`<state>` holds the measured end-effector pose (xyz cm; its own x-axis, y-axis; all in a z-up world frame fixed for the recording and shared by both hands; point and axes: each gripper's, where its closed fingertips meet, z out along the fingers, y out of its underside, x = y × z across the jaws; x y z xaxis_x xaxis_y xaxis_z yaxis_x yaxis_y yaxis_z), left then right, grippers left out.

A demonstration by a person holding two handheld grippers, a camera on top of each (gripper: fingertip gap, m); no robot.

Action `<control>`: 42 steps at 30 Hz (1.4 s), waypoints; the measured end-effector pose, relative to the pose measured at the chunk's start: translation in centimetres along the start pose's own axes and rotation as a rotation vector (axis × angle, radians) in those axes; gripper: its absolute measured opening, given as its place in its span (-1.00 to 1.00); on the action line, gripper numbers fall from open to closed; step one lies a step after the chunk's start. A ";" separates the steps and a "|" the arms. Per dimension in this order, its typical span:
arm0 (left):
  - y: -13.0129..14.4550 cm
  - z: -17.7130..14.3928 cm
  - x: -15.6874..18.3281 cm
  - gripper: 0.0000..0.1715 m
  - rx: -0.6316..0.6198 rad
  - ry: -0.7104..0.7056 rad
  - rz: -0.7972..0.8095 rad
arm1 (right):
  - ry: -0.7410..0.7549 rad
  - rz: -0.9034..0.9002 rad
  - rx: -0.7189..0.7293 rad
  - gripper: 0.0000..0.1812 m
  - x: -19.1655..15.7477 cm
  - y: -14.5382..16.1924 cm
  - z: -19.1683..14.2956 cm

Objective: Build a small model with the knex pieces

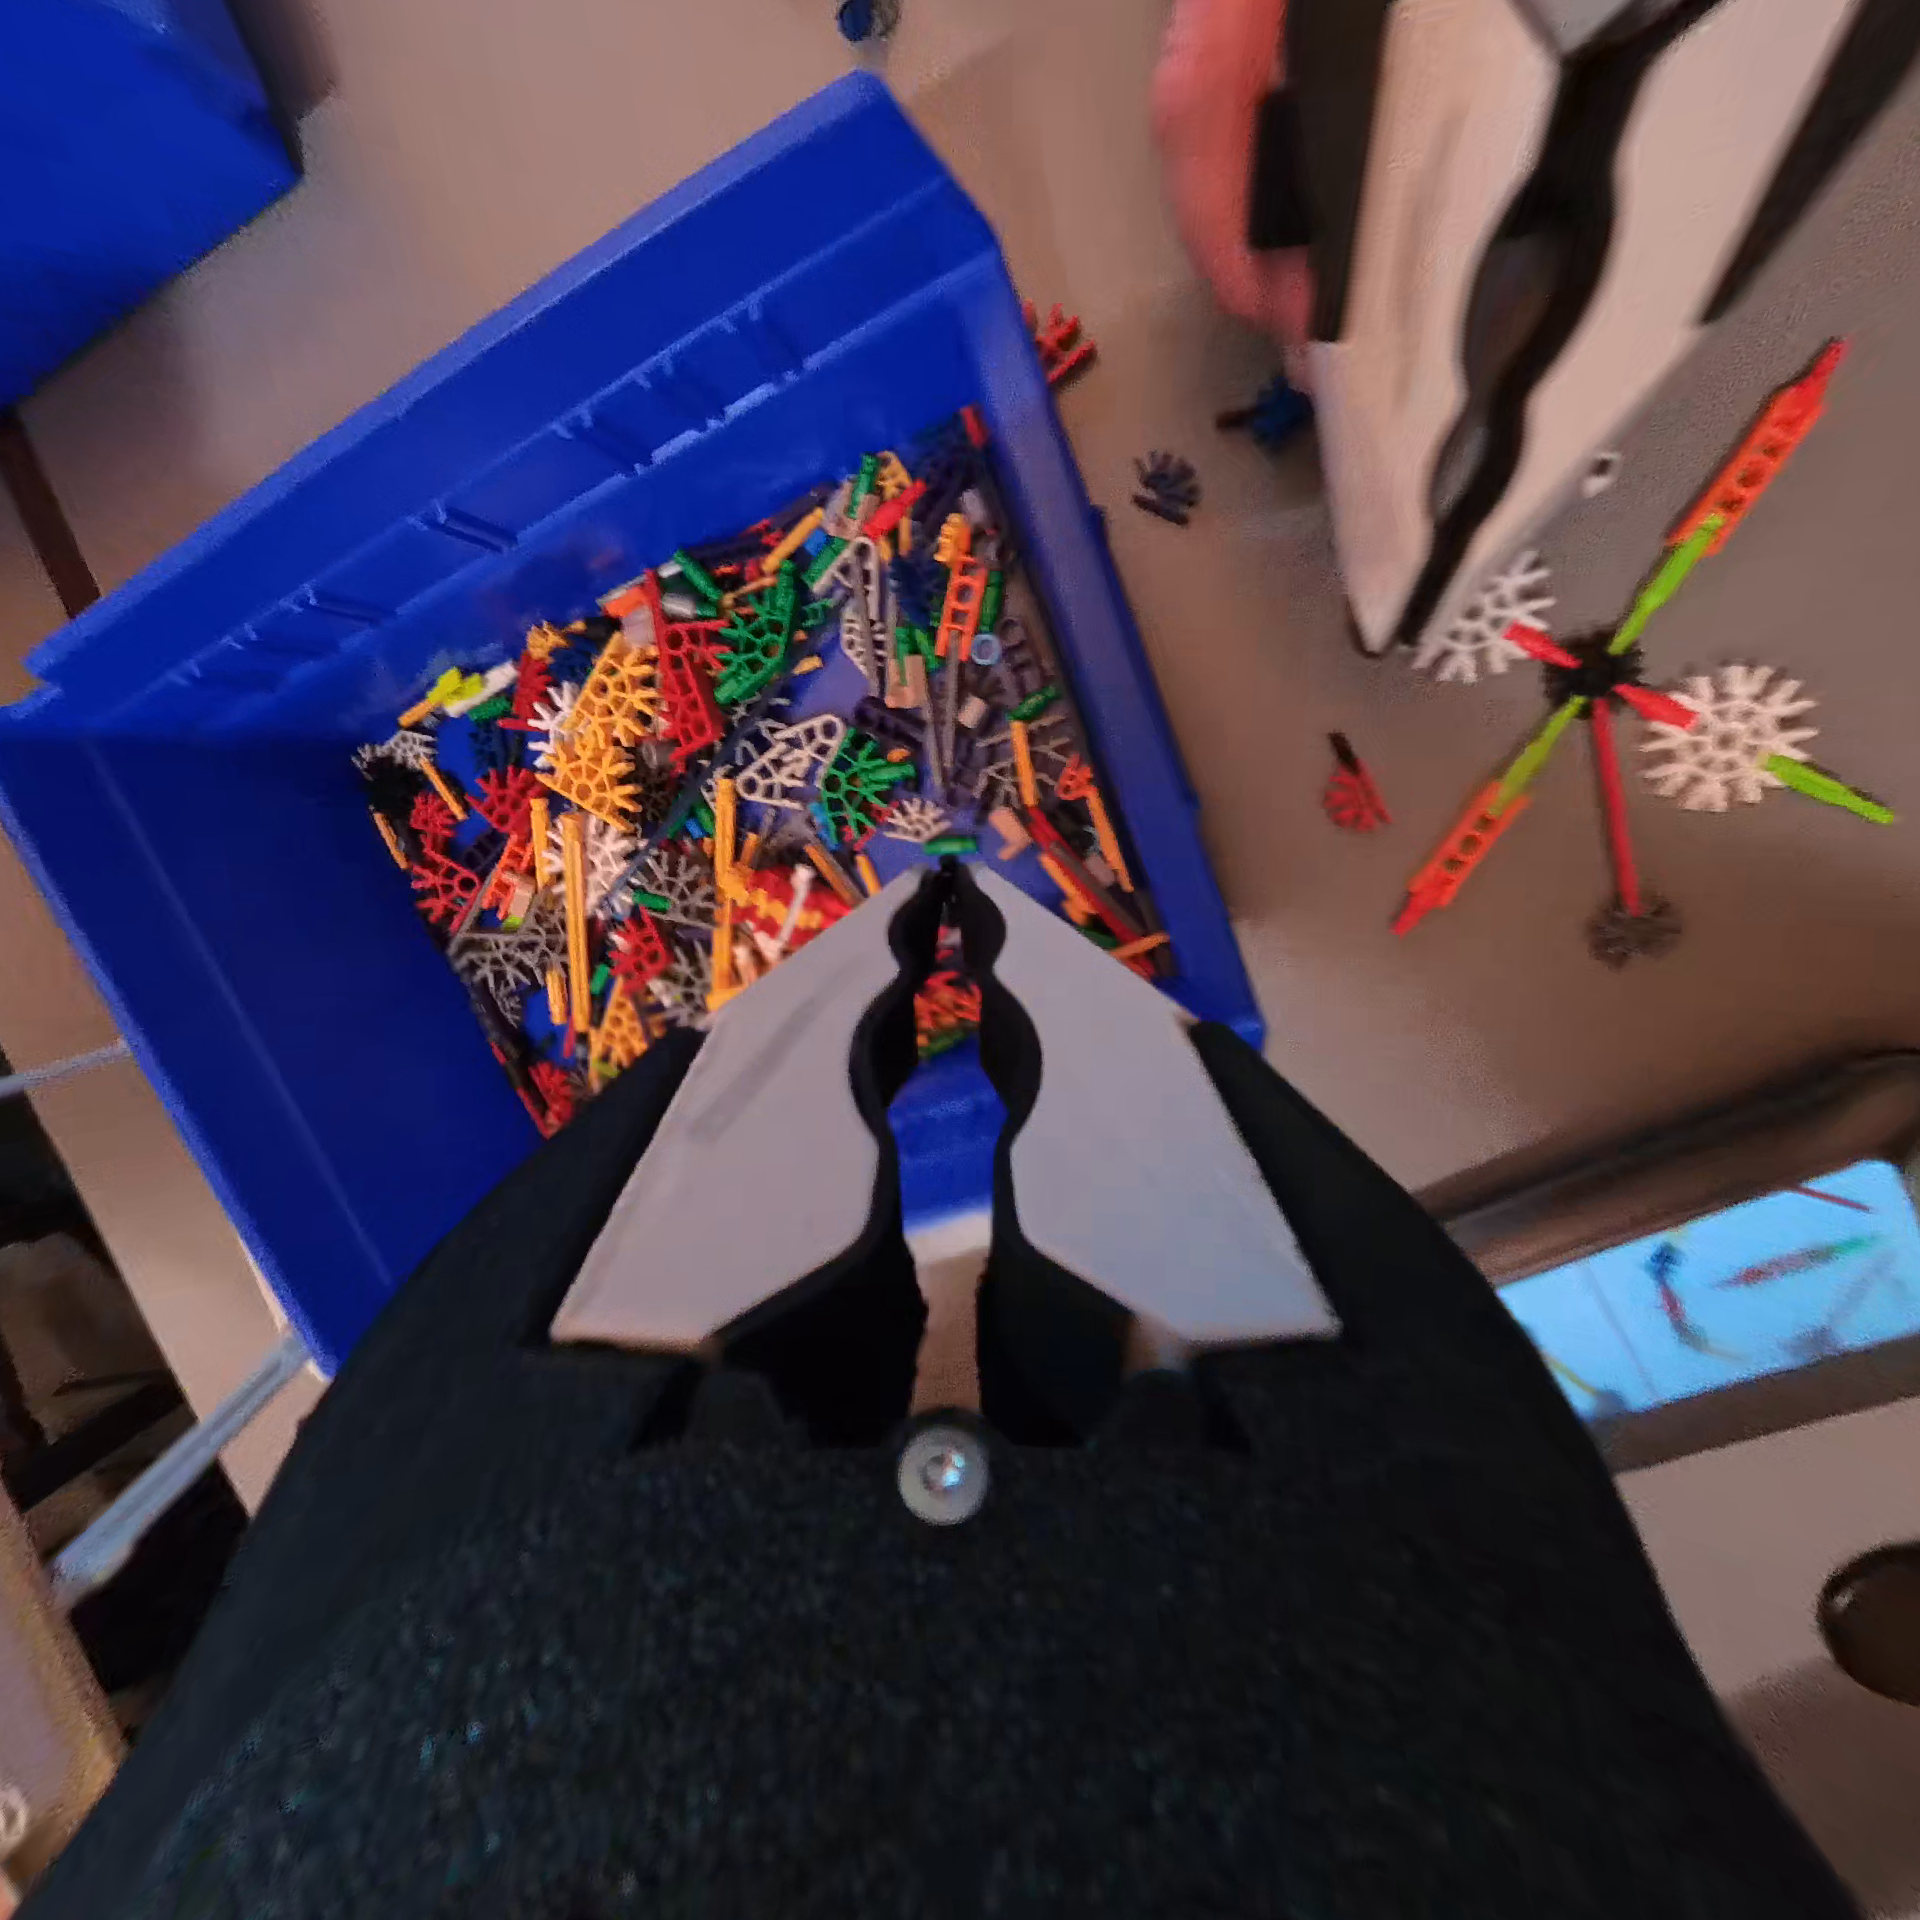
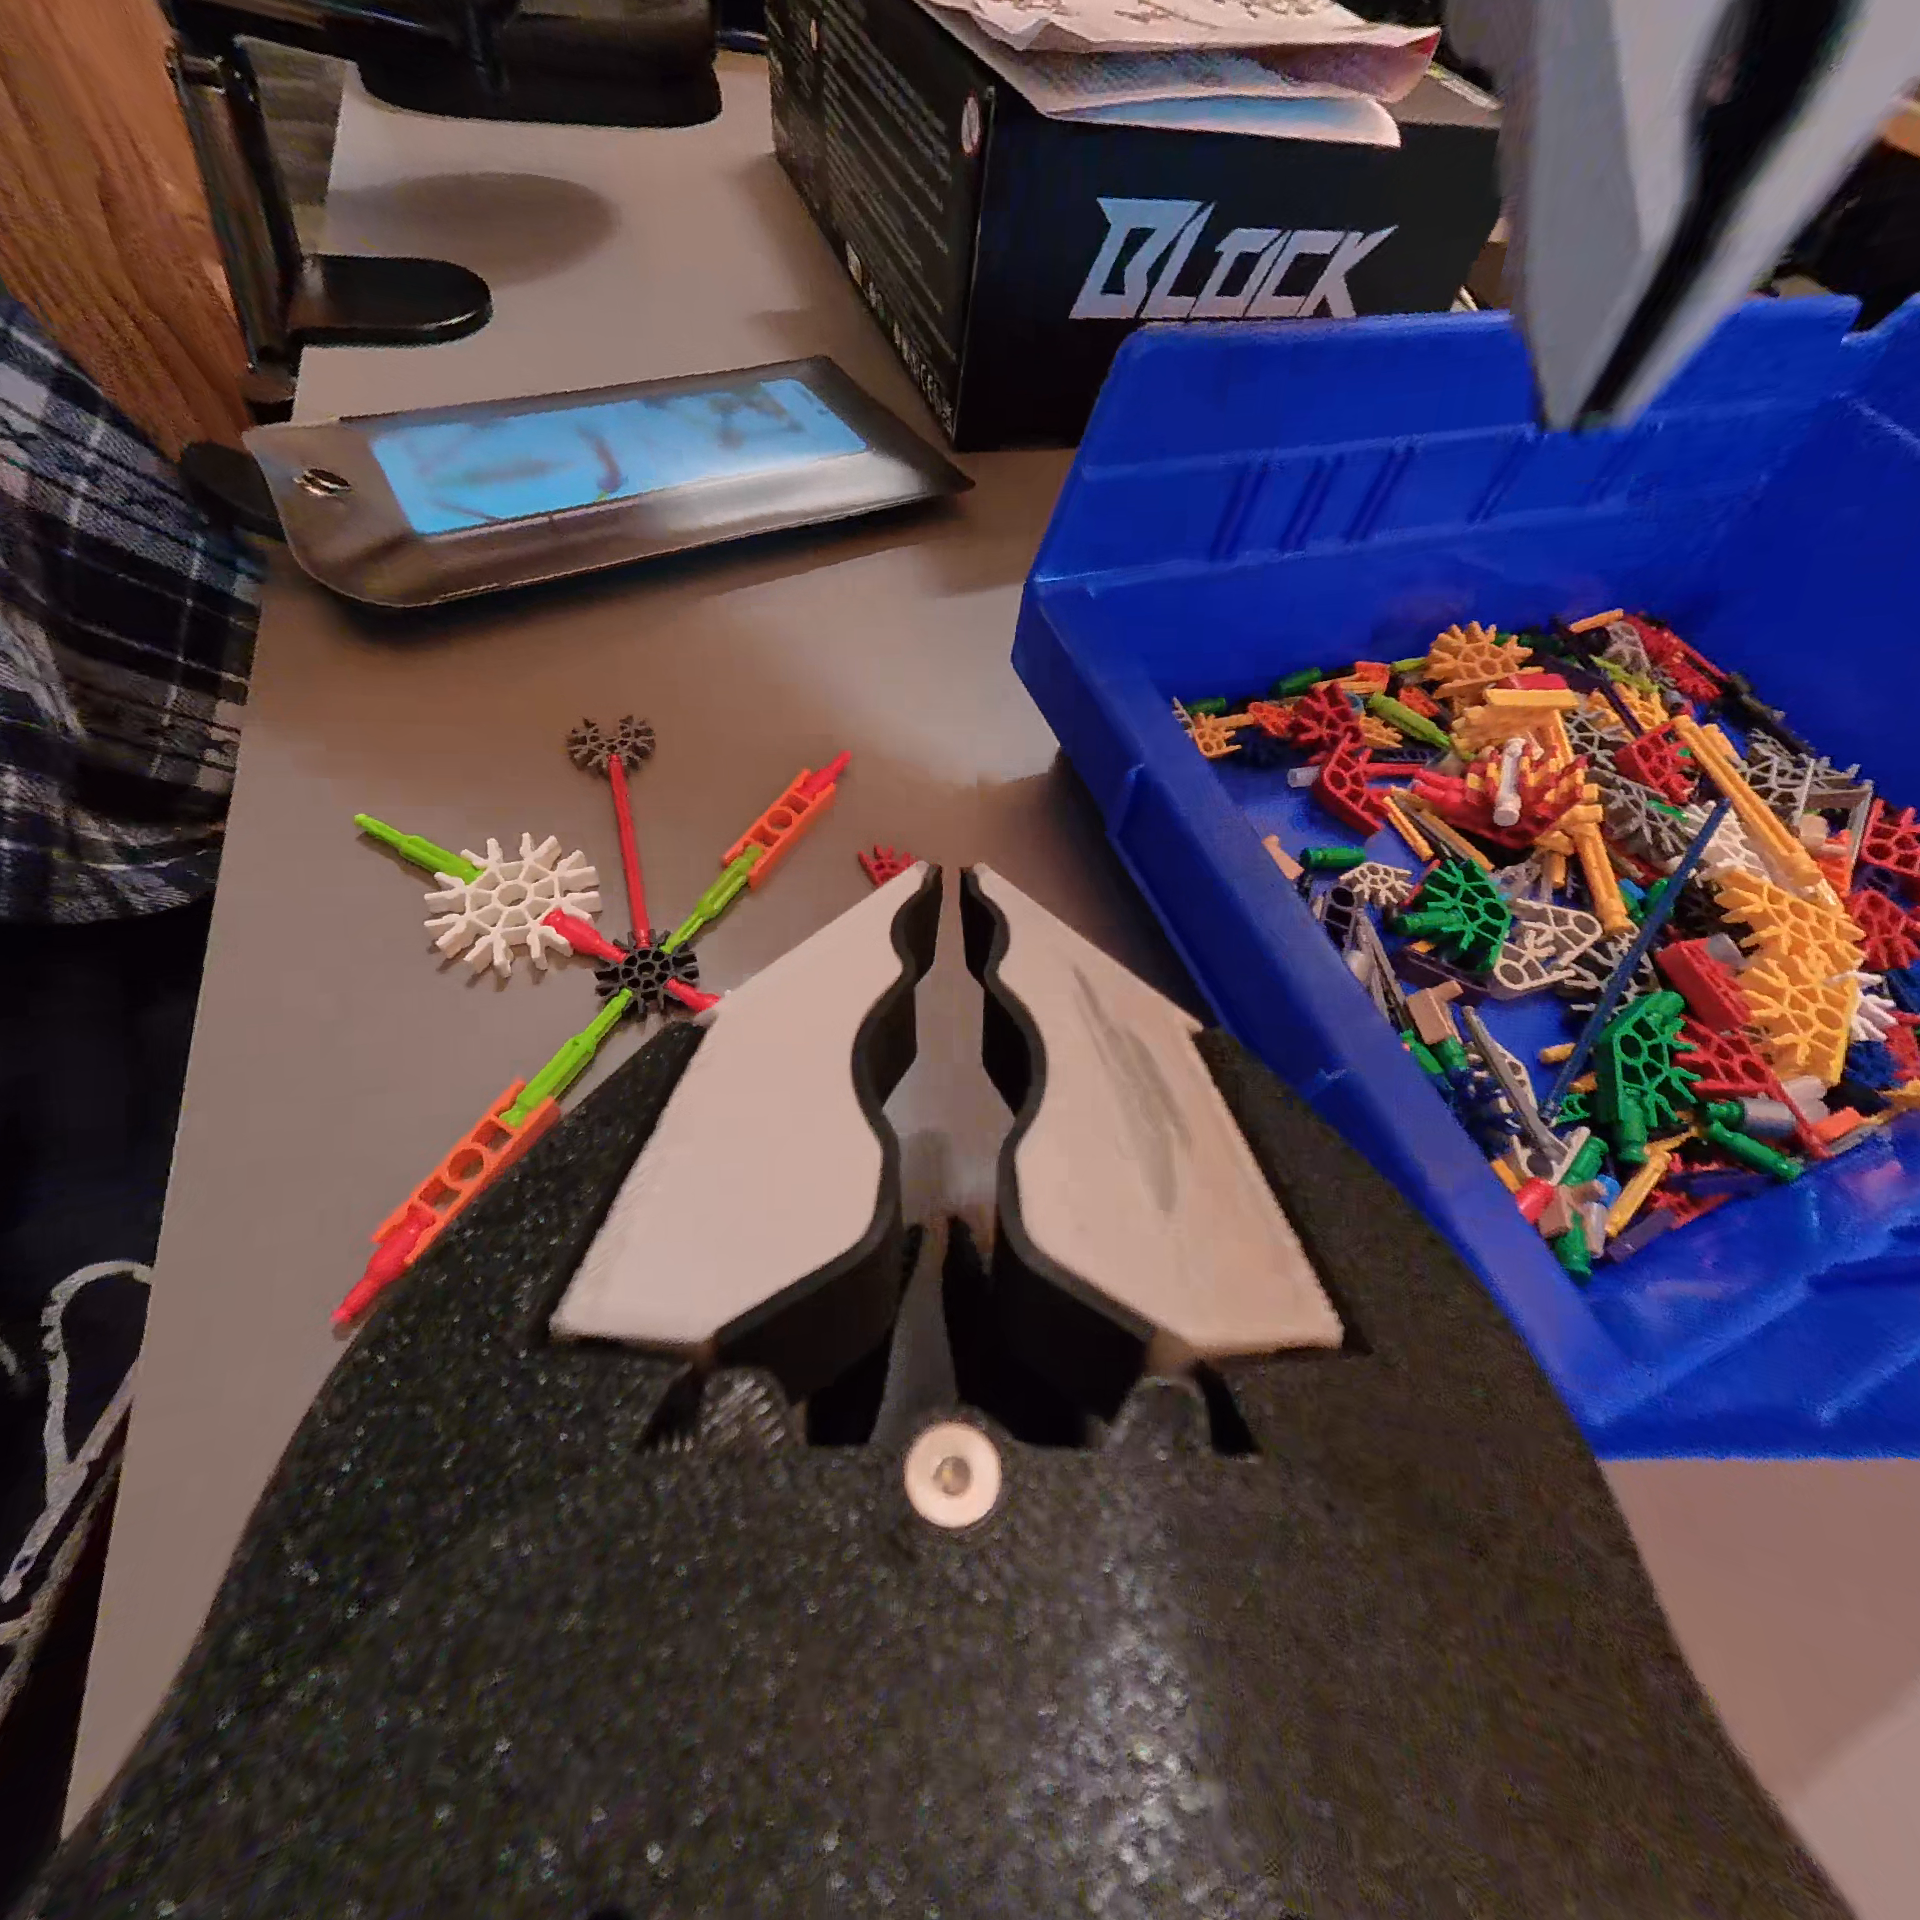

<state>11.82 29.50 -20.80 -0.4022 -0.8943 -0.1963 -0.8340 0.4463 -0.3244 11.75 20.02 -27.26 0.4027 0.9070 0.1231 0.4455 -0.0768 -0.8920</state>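
Your left gripper (image 1: 943,868) hangs over the blue bin (image 1: 312,935), tips nearly together and pinching a small green piece (image 1: 948,844) just above the heap of parts (image 1: 727,790); the frame is blurred, so the grasp looks real but isn't crisp. Your right gripper (image 2: 951,883) sits low over the table (image 2: 727,665), tips almost touching with a thin slit between them, nothing in them. A red connector (image 2: 885,862) lies just beside its left tip. The star build (image 2: 646,971) lies left of that gripper: a black hub, red and green rods, orange pieces and a white snowflake (image 2: 511,902). Beyond it lie a phone (image 2: 613,462) and a black box (image 2: 1122,229).
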 end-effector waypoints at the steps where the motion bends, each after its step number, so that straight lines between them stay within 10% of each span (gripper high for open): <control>1: 0.1 -0.7 1.0 -0.98 -0.001 -0.011 -0.001 | -0.001 -0.007 -0.006 -0.97 -0.1 -0.1 0.0; 14: 2.2 2.8 12.6 -0.98 0.076 -0.018 -0.227 | -0.048 -0.157 -0.284 -0.88 -1.4 1.8 4.0; 42: 1.2 9.7 11.0 -0.97 0.095 -0.012 -0.305 | -0.004 -0.070 -0.333 -0.91 0.4 3.9 3.5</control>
<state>10.05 20.52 -32.31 -0.1339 -0.9871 -0.0874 -0.8764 0.1591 -0.4545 10.84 21.58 -32.27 0.3590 0.9164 0.1772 0.7092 -0.1444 -0.6900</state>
